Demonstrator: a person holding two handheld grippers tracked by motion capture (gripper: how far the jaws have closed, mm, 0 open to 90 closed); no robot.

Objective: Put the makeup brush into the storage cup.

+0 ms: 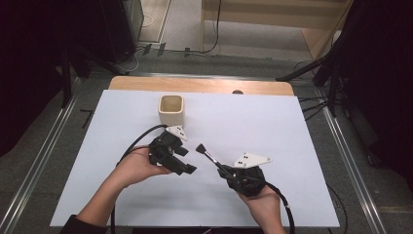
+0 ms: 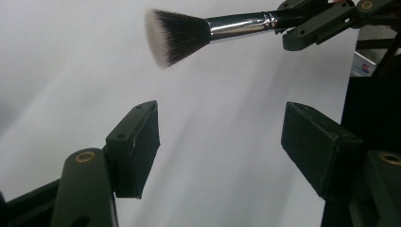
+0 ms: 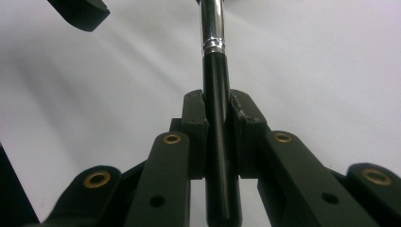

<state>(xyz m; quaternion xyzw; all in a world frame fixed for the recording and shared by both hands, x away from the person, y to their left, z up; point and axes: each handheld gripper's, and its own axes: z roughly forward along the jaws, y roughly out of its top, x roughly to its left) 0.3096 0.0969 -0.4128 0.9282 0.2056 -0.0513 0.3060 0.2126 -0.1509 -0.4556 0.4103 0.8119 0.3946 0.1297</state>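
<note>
High view: a white table (image 1: 272,126) bears a cream cup (image 1: 171,110) near its far edge, and both grippers hang over the sheet on the near side of the cup. The right gripper (image 1: 225,170), nearer the person and to the cup's right, is clamped on the black handle of a makeup brush (image 1: 207,155), whose bristle head points up and back toward the cup. The left gripper (image 1: 186,161) sits just beside the brush head, between it and the cup, with jaws spread wide and nothing between them. Right gripper view: the pads (image 3: 195,127) press the handle (image 3: 218,142) from both sides, below the chrome ferrule (image 3: 213,28). Left gripper view: the bristles (image 2: 175,35) float above and beyond the open pads (image 2: 142,146), apart from them. Handling, as judged: the brush is light, with a stiff, smooth and rather slippery handle; the bristles are soft and would splay or bend if squeezed. A second hold is best taken on the ferrule or on the handle just behind it, never on the bristles.
</note>
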